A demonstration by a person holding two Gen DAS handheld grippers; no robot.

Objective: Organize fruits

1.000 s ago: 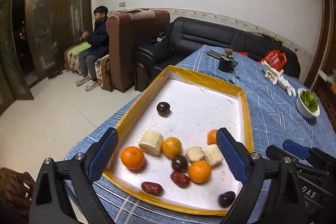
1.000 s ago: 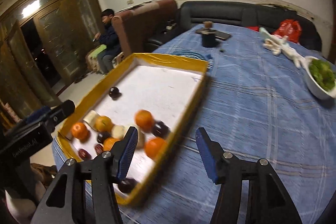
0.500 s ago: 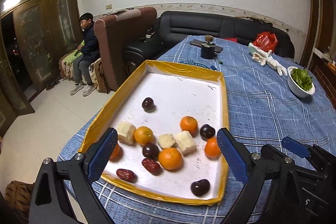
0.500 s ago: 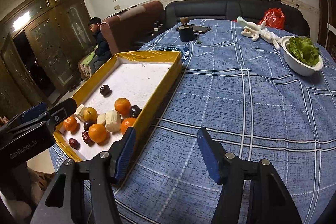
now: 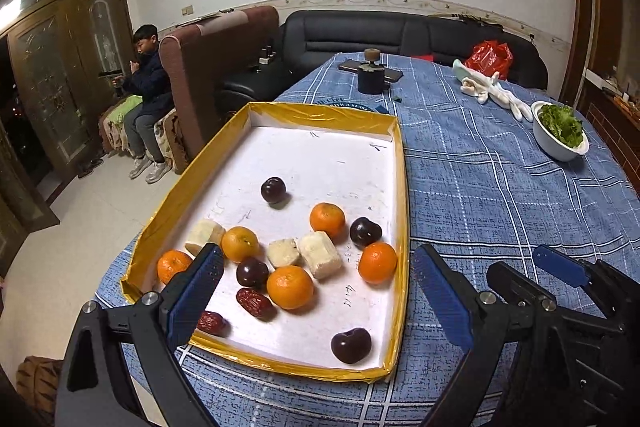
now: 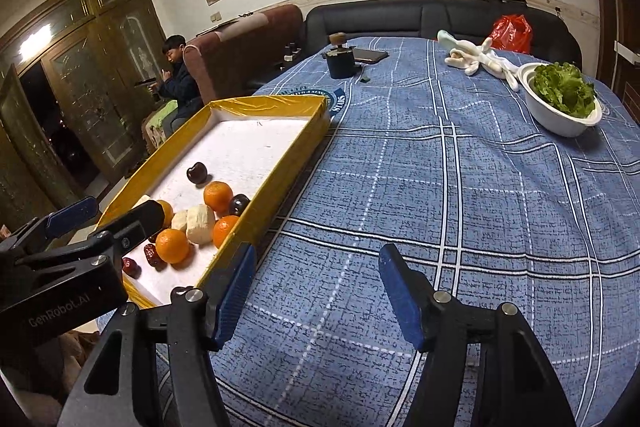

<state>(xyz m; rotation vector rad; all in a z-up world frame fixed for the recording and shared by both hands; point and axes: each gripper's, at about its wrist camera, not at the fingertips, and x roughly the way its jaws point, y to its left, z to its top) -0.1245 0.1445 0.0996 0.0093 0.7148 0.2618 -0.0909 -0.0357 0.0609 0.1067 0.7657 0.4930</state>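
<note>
A yellow-rimmed white tray (image 5: 401, 187) lies on the blue checked tablecloth. In it lie several oranges (image 5: 290, 286), dark plums (image 5: 351, 345), red dates (image 5: 253, 302) and pale banana pieces (image 5: 319, 253), clustered at its near end. My left gripper (image 5: 316, 291) is open and empty, held above the tray's near edge. My right gripper (image 6: 316, 291) is open and empty, over bare cloth to the right of the tray (image 6: 296, 147). The oranges (image 6: 172, 245) also show in the right wrist view.
A white bowl of greens (image 5: 560, 131) stands at the right of the table. White gloves (image 5: 488, 89), a red bag (image 5: 490, 57), a dark cup (image 5: 370, 77) and a phone (image 6: 370, 55) lie at the far end. A boy (image 5: 146, 87) sits by the sofa.
Both grippers have shifted right and drawn back a little; the tray now sits further left in both views. Both stay open and empty. The fruits have not moved.
</note>
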